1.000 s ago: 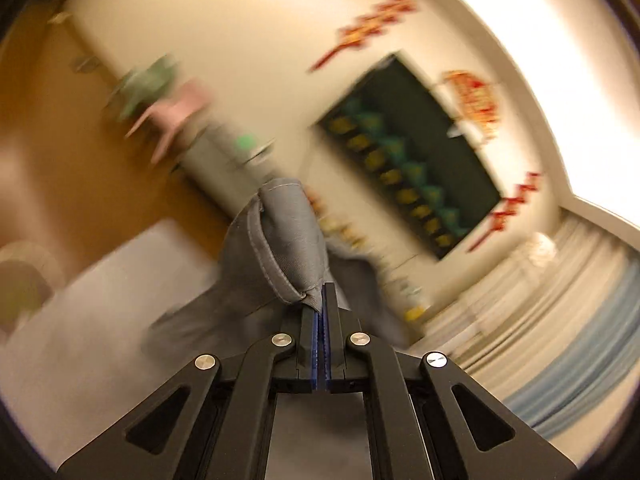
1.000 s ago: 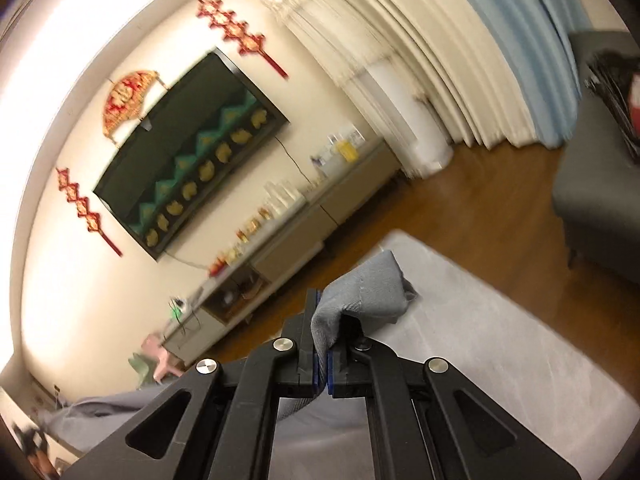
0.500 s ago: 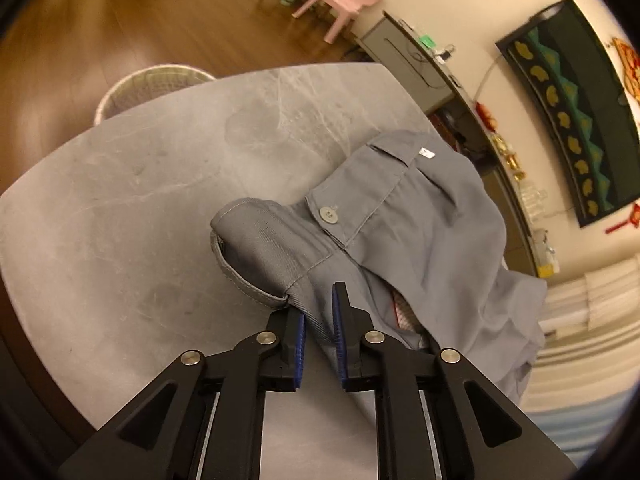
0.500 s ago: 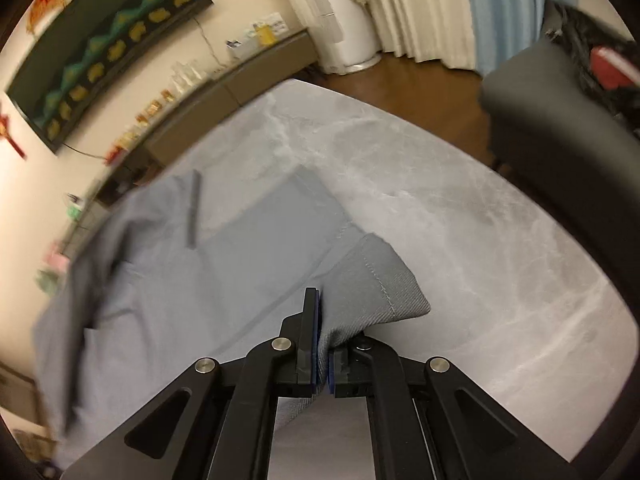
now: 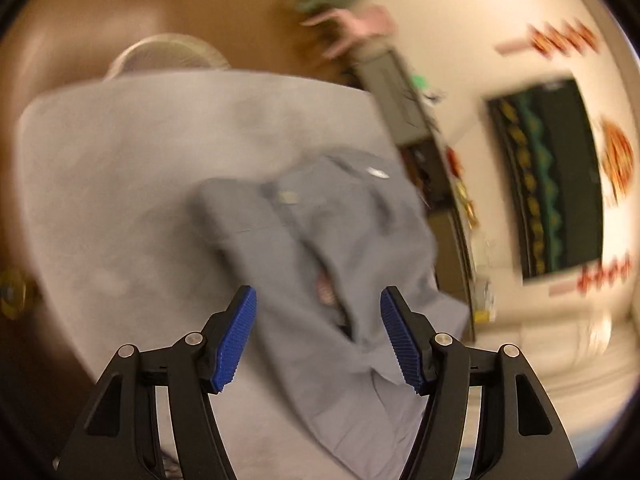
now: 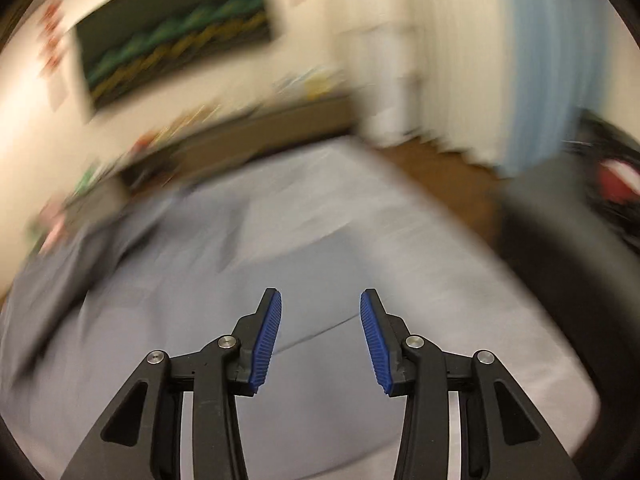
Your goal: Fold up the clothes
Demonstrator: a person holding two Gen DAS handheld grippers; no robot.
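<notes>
You have released the grey garment (image 5: 320,240) onto the table (image 5: 120,160); left gripper (image 5: 318,336) and right gripper (image 6: 321,340) now gape empty, so regripping is needed.

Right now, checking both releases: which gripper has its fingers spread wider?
The left gripper: its blue pads gape wider over the grey shirt than the right gripper's.
</notes>
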